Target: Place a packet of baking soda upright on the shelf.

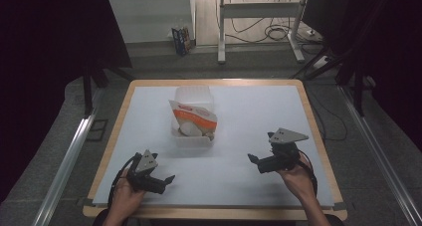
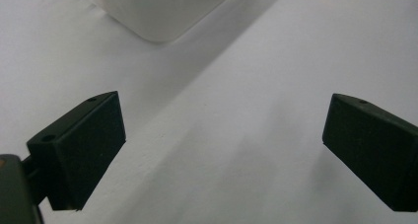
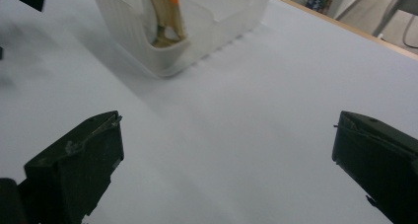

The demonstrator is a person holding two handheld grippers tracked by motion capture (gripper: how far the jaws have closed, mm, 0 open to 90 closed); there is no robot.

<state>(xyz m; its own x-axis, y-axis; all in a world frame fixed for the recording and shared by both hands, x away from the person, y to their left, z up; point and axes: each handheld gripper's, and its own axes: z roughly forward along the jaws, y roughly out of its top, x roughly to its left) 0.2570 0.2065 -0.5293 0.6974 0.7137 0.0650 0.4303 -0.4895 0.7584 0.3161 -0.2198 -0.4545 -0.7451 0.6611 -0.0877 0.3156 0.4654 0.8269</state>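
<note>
Surface [image 1: 249, 136] of white, edged in pale wood, carries everything here, and both tools hover over its near half. Ahead of them and between them sits a translucent white plastic container [image 1: 191, 136], well apart from each tool. An orange-and-white bag [image 1: 194, 117] stands inside the container, tilted, its top rising above the rim; what lies at the bag's foot is too small to make out.

The left tool [image 1: 166, 178] is held in the person's left hand [image 1: 124, 196], pointing forward and toward the right tool. In the left gripper view its jaws stand wide apart with nothing but bare surface between them, and a corner of the container [image 2: 157, 12] shows ahead, slightly to the tool's left.

The right tool [image 1: 255, 160] is held in the right hand [image 1: 296, 178] and points toward the left tool. In the right gripper view its jaws are likewise spread wide and empty, with the container [image 3: 162, 41] and the bag's orange edge [image 3: 165, 2] ahead and to the left.
</note>
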